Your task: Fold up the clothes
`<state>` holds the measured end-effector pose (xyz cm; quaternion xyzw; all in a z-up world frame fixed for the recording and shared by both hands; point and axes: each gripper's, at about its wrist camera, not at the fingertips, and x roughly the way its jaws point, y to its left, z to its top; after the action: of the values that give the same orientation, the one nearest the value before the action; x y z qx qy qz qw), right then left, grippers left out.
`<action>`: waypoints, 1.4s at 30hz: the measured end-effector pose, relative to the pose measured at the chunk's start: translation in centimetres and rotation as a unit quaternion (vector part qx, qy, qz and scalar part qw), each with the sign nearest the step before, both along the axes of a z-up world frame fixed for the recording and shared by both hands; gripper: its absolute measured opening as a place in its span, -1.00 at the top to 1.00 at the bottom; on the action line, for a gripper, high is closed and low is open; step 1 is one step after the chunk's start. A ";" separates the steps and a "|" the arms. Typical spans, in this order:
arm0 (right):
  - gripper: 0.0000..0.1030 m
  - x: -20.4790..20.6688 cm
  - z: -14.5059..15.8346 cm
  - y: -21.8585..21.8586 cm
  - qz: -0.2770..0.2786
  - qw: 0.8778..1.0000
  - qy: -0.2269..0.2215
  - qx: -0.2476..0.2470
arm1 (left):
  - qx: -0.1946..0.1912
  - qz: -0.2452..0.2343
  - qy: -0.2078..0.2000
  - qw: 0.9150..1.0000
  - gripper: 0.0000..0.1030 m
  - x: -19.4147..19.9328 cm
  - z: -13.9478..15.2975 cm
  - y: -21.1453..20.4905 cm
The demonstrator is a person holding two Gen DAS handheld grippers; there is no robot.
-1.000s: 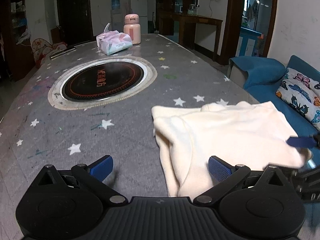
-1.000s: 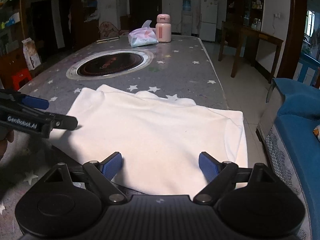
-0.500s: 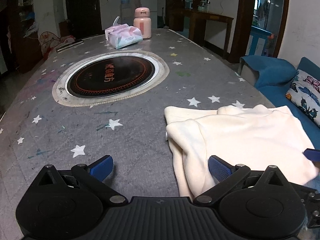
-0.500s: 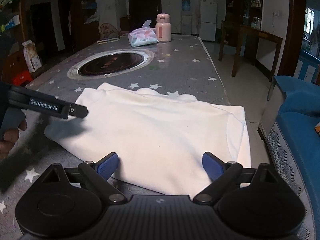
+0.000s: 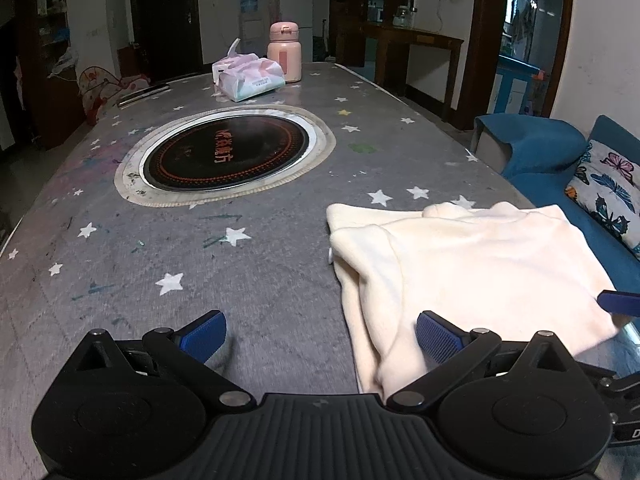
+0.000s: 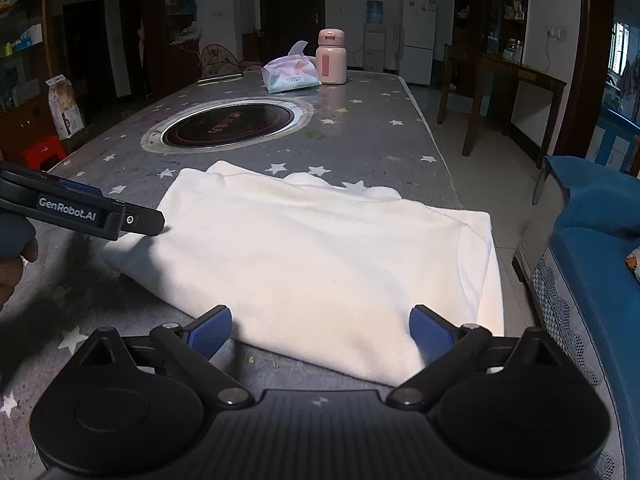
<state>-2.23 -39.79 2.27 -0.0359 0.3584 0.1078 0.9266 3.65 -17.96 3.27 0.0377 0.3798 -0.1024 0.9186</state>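
A cream folded garment (image 5: 460, 264) lies flat on the grey star-print table (image 5: 168, 248), near its right edge. My left gripper (image 5: 320, 334) is open at the garment's left edge; its right finger (image 5: 438, 338) is over the cloth and its left finger over bare table. Seen from the right wrist, the left gripper (image 6: 100, 216) hovers by the garment's (image 6: 320, 252) left side. My right gripper (image 6: 320, 328) is at the near edge, jaws opening. That edge lies between the pads, and they do not press on it. One right finger (image 5: 620, 302) shows at the garment's right corner.
A round black cooktop (image 5: 228, 154) is set into the table's middle. A tissue pack (image 5: 250, 78) and a pink bottle (image 5: 285, 54) stand at the far end. A blue sofa (image 5: 536, 148) with a butterfly cushion (image 5: 612, 188) runs along the right. A hand (image 6: 12, 268) holds the left gripper.
The right gripper's jaws have spread a little wider over the garment's near edge. The left gripper has shifted slightly beside the garment's left side. The garment has stayed flat.
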 end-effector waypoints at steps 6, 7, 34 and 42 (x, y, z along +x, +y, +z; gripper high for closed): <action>-0.91 0.0 0.0 0.2 -0.003 1.000 -0.001 0.007 | 0.005 0.017 0.004 1.000 -1.00 1.6 -0.4 0.0; -0.92 0.1 -0.1 0.2 -0.004 1.000 0.000 0.006 | 0.006 0.022 0.008 1.000 -1.00 2.0 -0.7 0.1; -1.00 0.3 -0.8 -0.3 0.000 1.000 0.003 0.019 | 0.013 0.036 -0.003 0.999 -1.00 3.1 -0.6 0.9; -1.00 0.2 -0.6 -0.4 0.000 1.000 0.002 0.020 | 0.017 0.048 0.011 0.999 -1.00 3.4 -1.0 1.1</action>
<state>-2.01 -40.15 1.62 -0.0169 0.3580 0.1154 0.9264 7.06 -16.89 2.24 0.0342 0.3928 -0.0521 0.9175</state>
